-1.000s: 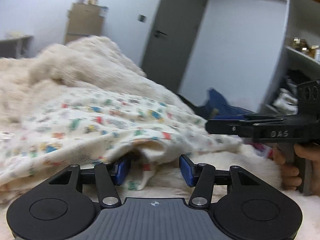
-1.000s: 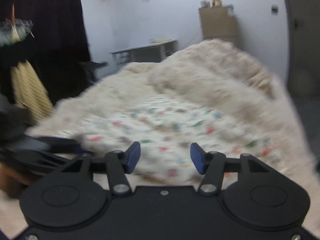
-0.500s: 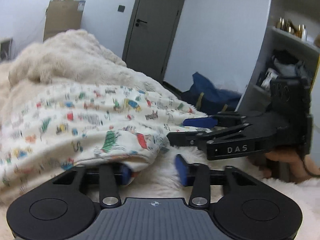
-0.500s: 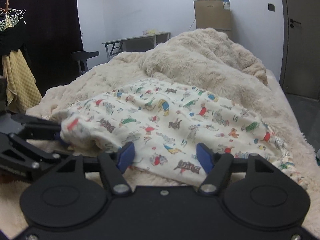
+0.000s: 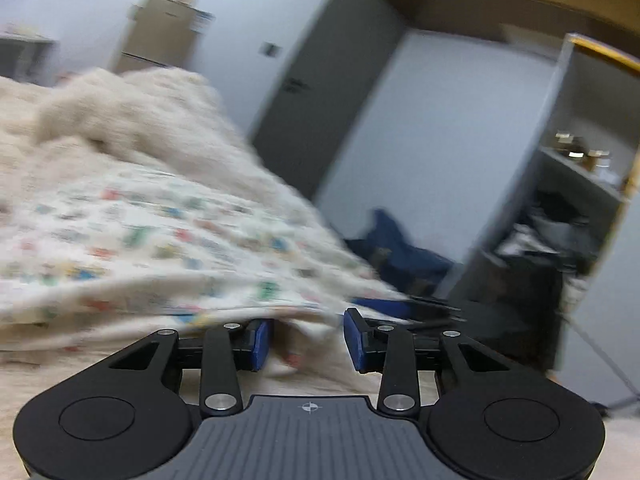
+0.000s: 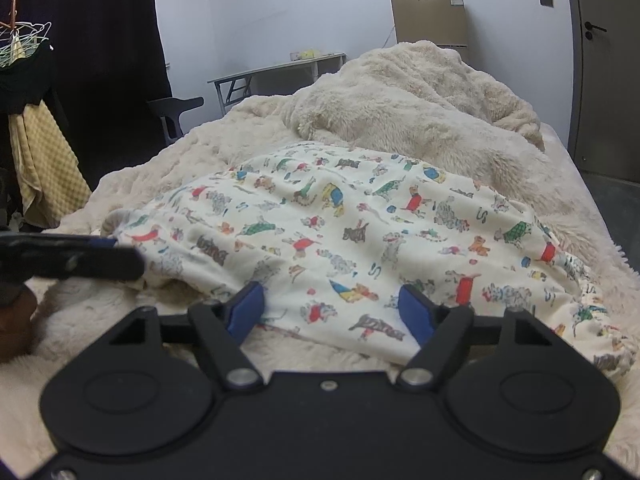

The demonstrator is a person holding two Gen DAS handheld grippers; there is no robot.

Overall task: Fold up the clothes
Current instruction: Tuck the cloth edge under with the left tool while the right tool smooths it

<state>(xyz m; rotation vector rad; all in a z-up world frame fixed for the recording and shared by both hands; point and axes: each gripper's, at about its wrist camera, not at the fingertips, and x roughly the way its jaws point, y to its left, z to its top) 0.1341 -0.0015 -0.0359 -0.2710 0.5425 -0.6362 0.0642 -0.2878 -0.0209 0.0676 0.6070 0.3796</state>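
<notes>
A cream garment printed with small coloured animals (image 6: 360,232) lies spread on a fluffy beige blanket (image 6: 420,120). My right gripper (image 6: 332,312) is open, its blue pads on either side of the garment's near hem. My left gripper (image 5: 306,338) is open at the garment's edge (image 5: 168,256); this view is blurred by motion. The left gripper also shows in the right wrist view (image 6: 80,258) at the garment's left corner. The right gripper shows faintly in the left wrist view (image 5: 404,308), past the cloth edge.
A bunched-up fluffy blanket (image 6: 400,92) lies behind the garment. A small fridge (image 6: 428,16), a table (image 6: 276,72) and a chair (image 6: 176,108) stand beyond the bed. A grey door (image 5: 320,92), a blue bag (image 5: 396,248) and open shelves (image 5: 572,184) are at the right.
The left gripper has swung, its view now blurred, with both pads at the cloth edge. The right gripper has moved in closer to the near hem and opened slightly wider.
</notes>
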